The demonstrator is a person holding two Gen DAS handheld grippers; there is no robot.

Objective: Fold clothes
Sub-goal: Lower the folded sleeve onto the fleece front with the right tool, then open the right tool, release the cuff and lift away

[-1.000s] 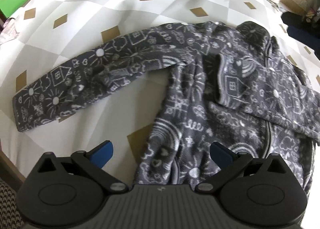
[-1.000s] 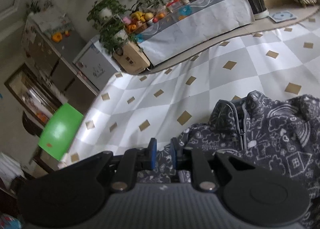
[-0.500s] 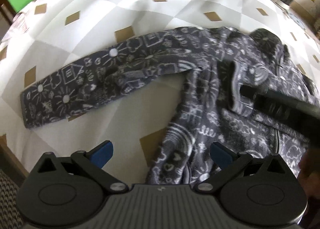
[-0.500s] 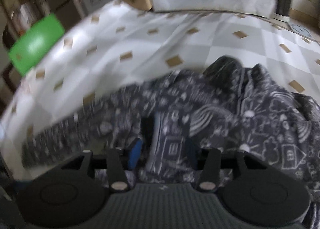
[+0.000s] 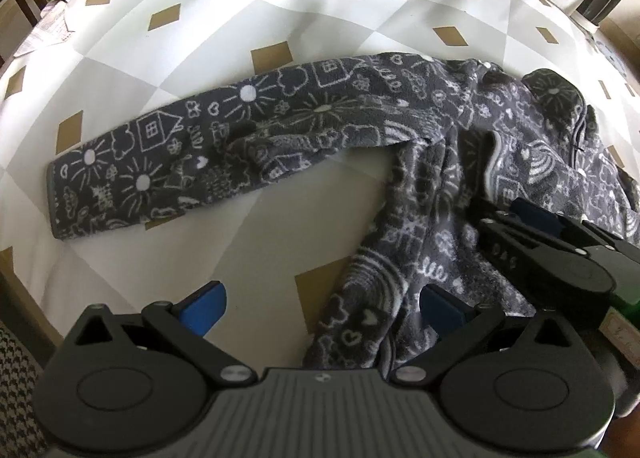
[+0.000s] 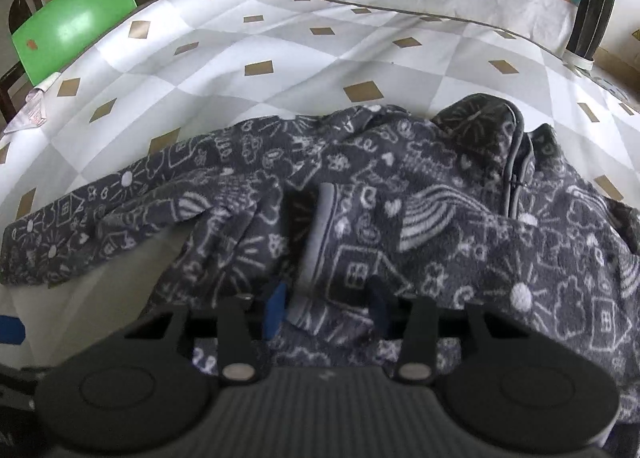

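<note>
1. Left wrist view: the dark grey patterned fleece jacket (image 5: 436, 161) lies on a table under a white, grey and gold diamond tablecloth (image 5: 248, 9). One sleeve (image 5: 192, 153) stretches flat toward the left; the body is bunched at the right. The left gripper (image 5: 322, 308) hangs above the jacket's lower edge with its jaws wide apart and nothing between the blue pads. The right gripper (image 5: 508, 213) reaches in from the right, low on the fabric beside the folded-over cuff (image 5: 494, 161).

2. Right wrist view: the right gripper (image 6: 326, 310) has its jaws closing around the second sleeve's cuff (image 6: 320, 242), which lies across the jacket's chest. Fleece sits between the blue pads (image 6: 276, 308), but whether they already press on it I cannot tell. The collar and zip (image 6: 516, 161) lie beyond, with a green chair (image 6: 72, 21) and a black planter (image 6: 590, 23) past the table.

3. Risks, as I judge them: the jaws may also pinch the body layer beneath the cuff, so lifting would drag the whole jacket and wrinkle it. A shallow bite on the thick fleece could slip free mid-fold. With the left gripper idle, nothing pins the jacket, so any pull could shift it sideways and disturb the laid-out sleeve.
</note>
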